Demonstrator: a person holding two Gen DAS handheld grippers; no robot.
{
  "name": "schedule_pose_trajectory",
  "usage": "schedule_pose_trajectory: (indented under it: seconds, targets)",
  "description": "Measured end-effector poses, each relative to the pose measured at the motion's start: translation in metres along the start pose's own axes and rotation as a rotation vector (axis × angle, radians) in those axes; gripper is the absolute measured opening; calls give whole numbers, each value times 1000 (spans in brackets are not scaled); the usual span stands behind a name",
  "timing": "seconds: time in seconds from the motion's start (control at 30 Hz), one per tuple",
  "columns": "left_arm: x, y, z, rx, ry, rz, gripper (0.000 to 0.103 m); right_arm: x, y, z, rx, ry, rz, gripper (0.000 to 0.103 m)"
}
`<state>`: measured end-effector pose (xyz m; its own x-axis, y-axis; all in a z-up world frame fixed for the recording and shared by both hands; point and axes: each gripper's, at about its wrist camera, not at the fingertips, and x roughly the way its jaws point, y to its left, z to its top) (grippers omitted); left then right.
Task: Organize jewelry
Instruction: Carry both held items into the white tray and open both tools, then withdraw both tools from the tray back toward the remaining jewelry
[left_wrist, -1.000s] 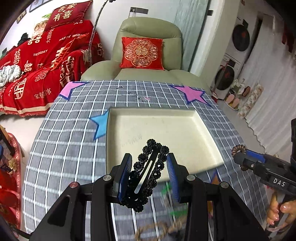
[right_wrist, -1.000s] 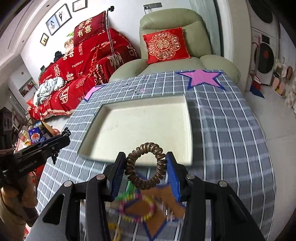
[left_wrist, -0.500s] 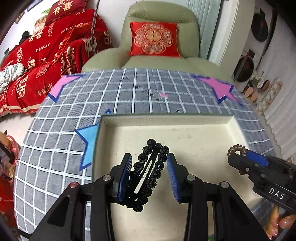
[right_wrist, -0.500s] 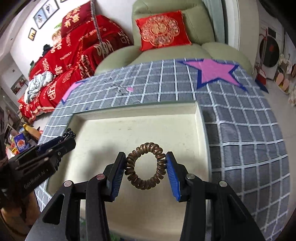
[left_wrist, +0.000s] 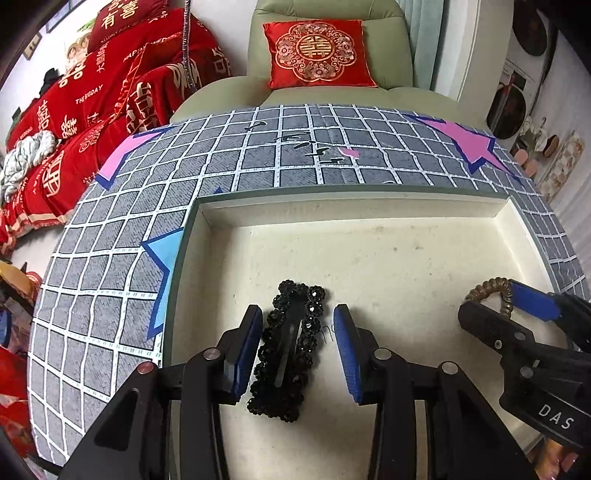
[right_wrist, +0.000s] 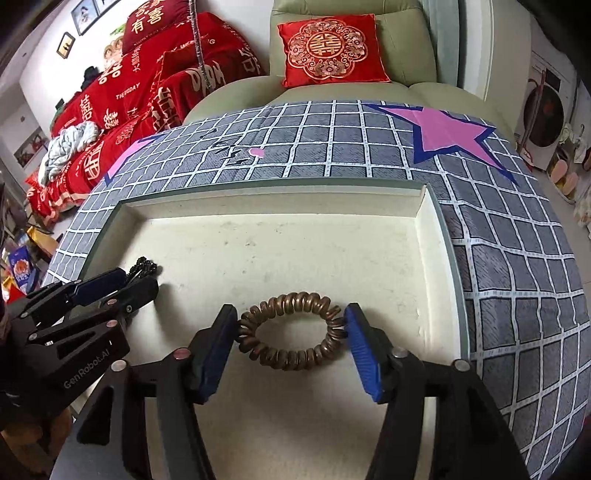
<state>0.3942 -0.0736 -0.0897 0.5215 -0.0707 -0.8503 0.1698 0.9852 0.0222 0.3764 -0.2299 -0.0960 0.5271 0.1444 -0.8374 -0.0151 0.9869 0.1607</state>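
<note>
While both claws hang low over the cream tray (left_wrist: 369, 206), the left gripper (left_wrist: 297, 350) stands parted around a black beaded hair clip (left_wrist: 288, 350), its left pad touching the beads and its right pad clear. Beside it, the right gripper (right_wrist: 291, 341) has its pads against both sides of a bronze spiral hair tie (right_wrist: 291, 341); whether it squeezes I cannot tell. Beyond the tray spreads a grey checked cloth (right_wrist: 332, 147), then a green armchair (left_wrist: 328, 48) with a red cushion (right_wrist: 332, 55).

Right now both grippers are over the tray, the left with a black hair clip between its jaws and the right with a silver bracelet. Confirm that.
One error: the right gripper holds a bronze coiled hair tie, not a silver bracelet, as the right wrist view shows. The rest stands.
</note>
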Motion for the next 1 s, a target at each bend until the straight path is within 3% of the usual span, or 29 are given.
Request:
schedule_pose_trajectory:
  seconds: [0.2,0.23,0.27,0.33,0.6,0.67,0.7,1.0]
  targets:
    - [-15,1,0,-6,-23,10,49,-18,-12,3,80,-24,77,79]
    - [-22,2,0,-10,-35,6,55,-25,-14,3,91,-35,87,80]
    - [-28,3,-1,-15,-47,5,79,-29,-15,3,99,-40,94,80]
    - [-43,5,-4,-24,-87,14,103,-41,-17,1,118,-45,111,80]
    - [-100,7,-28,-4,-147,-35,103,-89,-19,-25,163,-63,151,85]
    - [-113,9,-38,-3,-159,-49,103,-101,-21,-35,170,-71,156,93]
    - [-122,10,-44,3,-168,-58,103,-108,-21,-40,174,-77,158,103]
    - [-162,16,-100,56,-180,-56,103,-148,-29,-86,201,-116,186,103]
